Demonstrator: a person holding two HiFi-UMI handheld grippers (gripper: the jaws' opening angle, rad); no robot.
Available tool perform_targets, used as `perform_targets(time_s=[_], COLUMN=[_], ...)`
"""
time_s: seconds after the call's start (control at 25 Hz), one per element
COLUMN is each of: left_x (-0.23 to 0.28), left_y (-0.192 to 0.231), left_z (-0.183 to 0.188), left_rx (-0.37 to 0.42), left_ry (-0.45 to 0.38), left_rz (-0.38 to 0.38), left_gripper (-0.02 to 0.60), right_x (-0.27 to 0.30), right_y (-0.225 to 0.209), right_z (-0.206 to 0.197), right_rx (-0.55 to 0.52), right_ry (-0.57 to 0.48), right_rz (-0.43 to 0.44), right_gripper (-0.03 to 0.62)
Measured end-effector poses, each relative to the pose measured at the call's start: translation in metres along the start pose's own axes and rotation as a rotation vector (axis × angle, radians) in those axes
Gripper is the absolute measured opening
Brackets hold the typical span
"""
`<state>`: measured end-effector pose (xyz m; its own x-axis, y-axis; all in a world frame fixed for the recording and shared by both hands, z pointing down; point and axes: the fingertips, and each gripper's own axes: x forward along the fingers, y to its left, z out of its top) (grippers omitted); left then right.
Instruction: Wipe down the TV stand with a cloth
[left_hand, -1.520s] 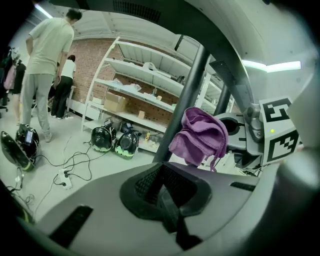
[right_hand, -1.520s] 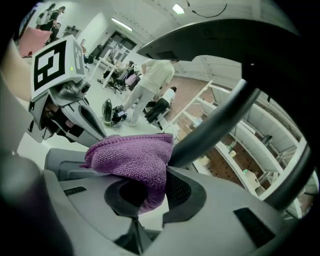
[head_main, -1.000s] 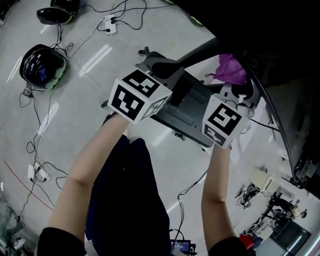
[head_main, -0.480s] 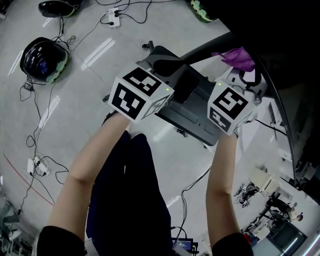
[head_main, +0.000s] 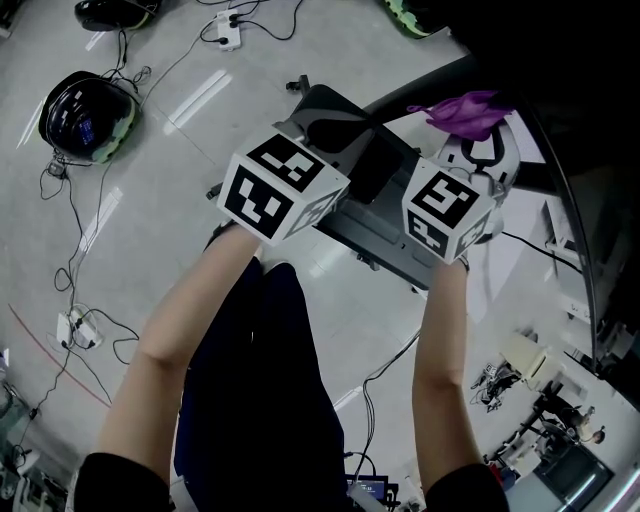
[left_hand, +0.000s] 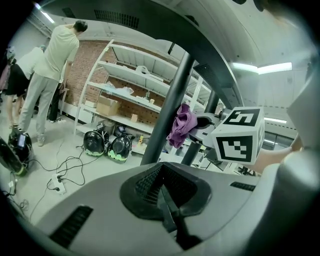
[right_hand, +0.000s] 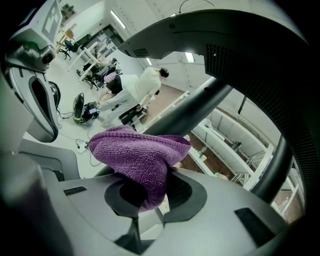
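Head view: found a purple cloth (head_main: 465, 110) at 1 o'clock, pinched in the right tool (head_main: 478, 135) and raised beside the dark upright of the TV stand (head_main: 420, 90). Found the left tool (head_main: 318, 125) at 11 o'clock, alongside the right one and carrying nothing visible. Noted cables and a black helmet (head_main: 85, 115) on the floor (head_main: 150, 230) at 10 o'clock.

Left gripper view: showed the left tool's jaws (left_hand: 164, 196) brought together with nothing between them, pointed toward the stand's pole (left_hand: 167, 115) at 12 o'clock. Showed the cloth (left_hand: 182, 125) just right of that pole, seemingly against it, though contact could not be confirmed. Showed shelving and two people well apart at 10 o'clock.

Right gripper view: showed the right tool (right_hand: 147, 195) clamped on the lower fold of the cloth (right_hand: 140, 155), jaws only as far apart as the fabric's thickness, with the rest bunched above them. Showed the pole (right_hand: 195, 112) slanting just behind the cloth toward 1 o'clock.

Judged as the start of a wiping pass on the upright. Called next for pressing the bunched cloth flat onto the pole and drawing it along, with the grip firm enough that the fabric did not slip free.
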<state>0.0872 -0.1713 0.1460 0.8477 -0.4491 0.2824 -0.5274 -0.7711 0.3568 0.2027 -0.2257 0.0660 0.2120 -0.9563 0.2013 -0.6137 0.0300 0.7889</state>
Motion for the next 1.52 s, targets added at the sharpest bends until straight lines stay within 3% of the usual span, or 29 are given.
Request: perform_targets(time_s=[0.52, 0.96, 1.2, 1.52], left_x=[0.006, 0.005, 0.004, 0.002], left_y=[0.011, 0.015, 0.016, 0.016], left_z=[-0.027, -0.038, -0.042, -0.046], left_rx=[-0.031, -0.047, -0.046, -0.053], left_ry=[0.033, 0.045, 0.051, 0.06], left_rz=[0.022, 0.043, 0.045, 0.047], left_gripper=[0.006, 0.006, 0.006, 0.006], right_x=[0.026, 0.045, 0.053, 0.058], right_y=[0.06, 0.106, 0.129, 0.146], right_z=[-0.049, -0.085, -0.102, -0.12], right_rx=[0.052, 0.014, 0.101, 0.121], right_ry=[0.134, 0.208, 0.257, 0.294], right_rz=[0.233, 0.468, 0.597, 0.686], right_gripper=[0.075, 0.075, 0.075, 0.075])
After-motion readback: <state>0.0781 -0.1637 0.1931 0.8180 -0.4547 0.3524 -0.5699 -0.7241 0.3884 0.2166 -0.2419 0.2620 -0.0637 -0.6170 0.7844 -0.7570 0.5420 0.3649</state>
